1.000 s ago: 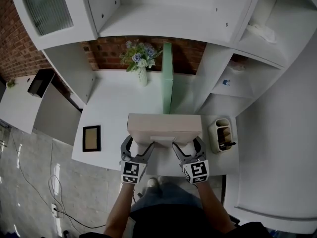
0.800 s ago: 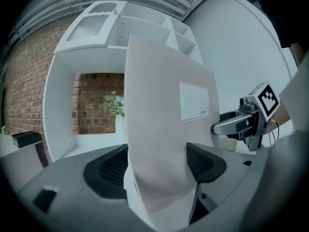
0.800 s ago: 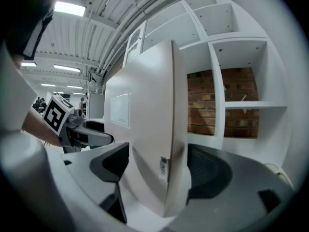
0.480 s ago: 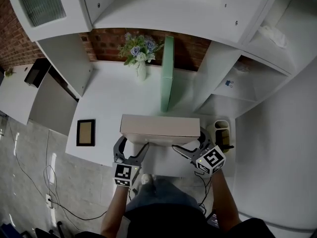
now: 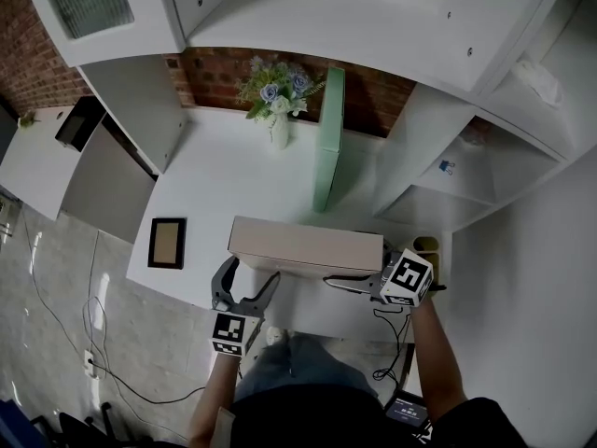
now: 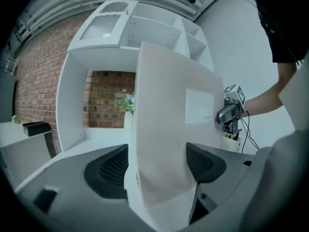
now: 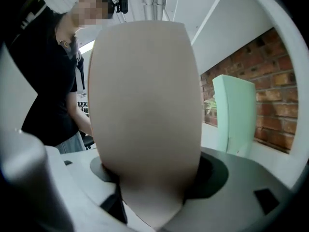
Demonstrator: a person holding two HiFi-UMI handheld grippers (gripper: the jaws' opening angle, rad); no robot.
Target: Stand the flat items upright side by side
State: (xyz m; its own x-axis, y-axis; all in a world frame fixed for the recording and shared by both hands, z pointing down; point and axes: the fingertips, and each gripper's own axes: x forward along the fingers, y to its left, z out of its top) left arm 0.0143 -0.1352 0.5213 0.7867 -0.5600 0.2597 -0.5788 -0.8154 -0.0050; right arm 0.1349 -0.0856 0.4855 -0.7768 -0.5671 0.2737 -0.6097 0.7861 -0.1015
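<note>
The white shelf unit (image 5: 308, 26) encloses a white counter (image 5: 224, 185), and both flat items are on it. The beige box (image 5: 306, 245) is up on its long edge near the counter's front, lying crosswise with its labelled face toward the person. The mint-green box (image 5: 328, 138) already stands upright well behind it, end-on against the brick back wall.

The left gripper (image 5: 252, 276) is at the beige box's front left corner. Its fingers are spread with the corner between them, and one pad stands visibly apart from the cardboard. The right gripper (image 7: 152, 178) is at the box's right end. Its fingers have just been closing across the box's thickness and appear to pinch it, since the box fills the gap between both pads.

The step in hand looks like raising and steadying the second item, so the task seems about halfway done. Next, the beige box probably needs a quarter turn and a carry back until its face lies parallel to the green box, just beside it. That calls for a firm hold at both ends so the box does not topple, and for keeping it off the flower vase (image 5: 280, 129) on the green box's left. The picture frame (image 5: 169, 243) and pen holder (image 5: 426, 245) sit off to the sides.
</note>
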